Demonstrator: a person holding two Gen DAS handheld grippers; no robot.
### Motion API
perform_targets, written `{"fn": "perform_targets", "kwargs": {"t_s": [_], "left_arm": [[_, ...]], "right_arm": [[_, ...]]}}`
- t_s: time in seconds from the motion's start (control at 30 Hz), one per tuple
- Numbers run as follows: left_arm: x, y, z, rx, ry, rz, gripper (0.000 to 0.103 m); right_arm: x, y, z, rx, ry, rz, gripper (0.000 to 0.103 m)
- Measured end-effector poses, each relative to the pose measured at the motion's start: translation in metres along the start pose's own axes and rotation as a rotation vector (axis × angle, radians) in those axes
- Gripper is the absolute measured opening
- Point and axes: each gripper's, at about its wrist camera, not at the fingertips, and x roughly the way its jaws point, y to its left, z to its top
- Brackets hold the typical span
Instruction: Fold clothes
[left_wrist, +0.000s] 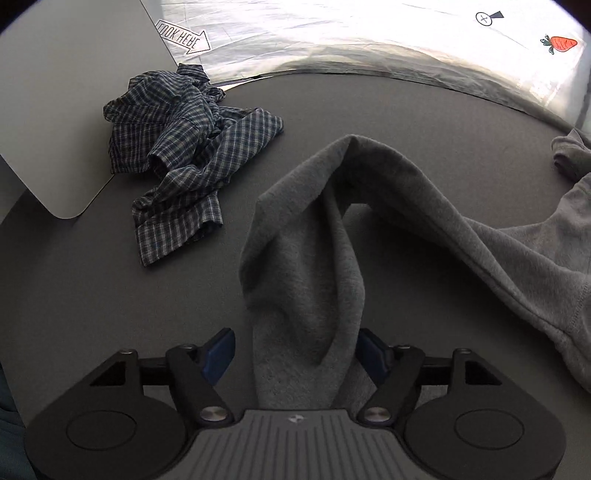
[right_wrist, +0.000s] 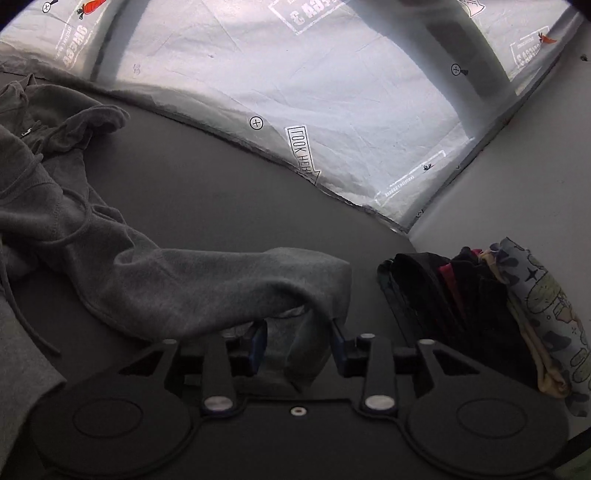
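A grey hoodie lies on the dark grey table. One sleeve runs back between the fingers of my left gripper; the jaws stand apart with the cloth between them, not pinched. In the right wrist view the other sleeve drapes over and between the fingers of my right gripper, whose jaws also stand apart around the cloth. The hoodie body with its drawstring lies to the left.
A crumpled blue plaid shirt lies at the back left, beside a light grey board. A stack of folded clothes stands at the right by a pale wall. A white printed sheet borders the table's far edge.
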Motion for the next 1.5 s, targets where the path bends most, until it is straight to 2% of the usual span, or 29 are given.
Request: {"fn": "perform_targets", "kwargs": {"t_s": [0.07, 0.1, 0.17, 0.23, 0.3, 0.43, 0.5, 0.57, 0.6, 0.63, 0.67, 0.7, 0.9, 0.97, 1.03, 1.1, 1.13, 1.23, 1.4, 1.5], "left_arm": [[-0.004, 0.006, -0.020, -0.060, 0.032, -0.023, 0.082], [-0.008, 0.009, -0.028, -0.095, 0.032, -0.029, 0.084], [-0.010, 0.013, -0.039, -0.153, 0.040, -0.042, 0.092], [-0.012, 0.015, -0.047, -0.197, 0.036, -0.047, 0.093], [-0.013, 0.012, -0.048, -0.195, 0.029, -0.038, 0.094], [-0.013, 0.006, -0.041, -0.191, 0.032, -0.050, 0.095], [-0.013, 0.000, -0.039, -0.174, 0.027, -0.062, 0.095], [-0.014, -0.008, -0.038, -0.152, 0.010, -0.064, 0.095], [-0.014, -0.011, -0.038, -0.138, -0.006, -0.055, 0.095], [-0.014, -0.015, -0.038, -0.124, -0.023, -0.046, 0.096], [-0.013, -0.017, -0.037, -0.106, -0.039, -0.032, 0.097], [-0.011, -0.018, -0.034, -0.090, -0.054, -0.014, 0.098], [0.007, -0.003, -0.003, -0.041, -0.101, 0.123, 0.100], [0.018, 0.014, 0.013, -0.072, -0.083, 0.169, 0.101], [0.025, 0.028, 0.026, -0.102, -0.065, 0.290, 0.101], [0.024, 0.043, 0.031, -0.163, -0.041, 0.292, 0.101], [0.023, 0.051, 0.034, -0.195, -0.029, 0.290, 0.100], [0.009, 0.057, 0.023, -0.262, -0.012, 0.151, 0.101], [-0.021, 0.014, -0.020, -0.136, 0.010, -0.031, 0.101], [-0.030, -0.007, -0.045, -0.131, 0.064, -0.172, 0.101]], "right_arm": [[0.010, -0.012, -0.015, 0.209, 0.082, 0.098, 0.049], [0.016, -0.018, -0.025, 0.327, 0.117, 0.155, 0.054], [0.028, -0.028, -0.041, 0.521, 0.162, 0.239, 0.059], [0.036, -0.031, -0.050, 0.619, 0.181, 0.273, 0.059], [0.041, -0.024, -0.052, 0.620, 0.176, 0.287, 0.060], [0.042, -0.006, -0.048, 0.539, 0.143, 0.309, 0.061], [0.042, 0.006, -0.046, 0.485, 0.130, 0.296, 0.063], [0.042, 0.013, -0.045, 0.438, 0.113, 0.281, 0.059], [0.042, 0.014, -0.044, 0.420, 0.104, 0.277, 0.052], [0.041, 0.014, -0.044, 0.410, 0.096, 0.282, 0.033], [0.043, 0.012, -0.043, 0.409, 0.093, 0.281, 0.021], [0.045, 0.009, -0.041, 0.411, 0.097, 0.267, 0.003], [0.059, -0.022, -0.034, 0.437, 0.111, 0.137, 0.003], [0.060, -0.039, -0.035, 0.456, 0.111, 0.100, 0.003], [0.059, -0.056, -0.036, 0.475, 0.120, 0.082, 0.005], [0.054, -0.065, -0.038, 0.478, 0.124, 0.081, 0.007], [0.051, -0.068, -0.040, 0.477, 0.124, 0.084, 0.016], [0.033, -0.060, -0.044, 0.455, 0.128, 0.113, 0.033], [0.001, -0.023, -0.051, 0.450, 0.130, 0.261, 0.045], [-0.020, 0.006, -0.050, 0.441, 0.119, 0.357, 0.050]]}}
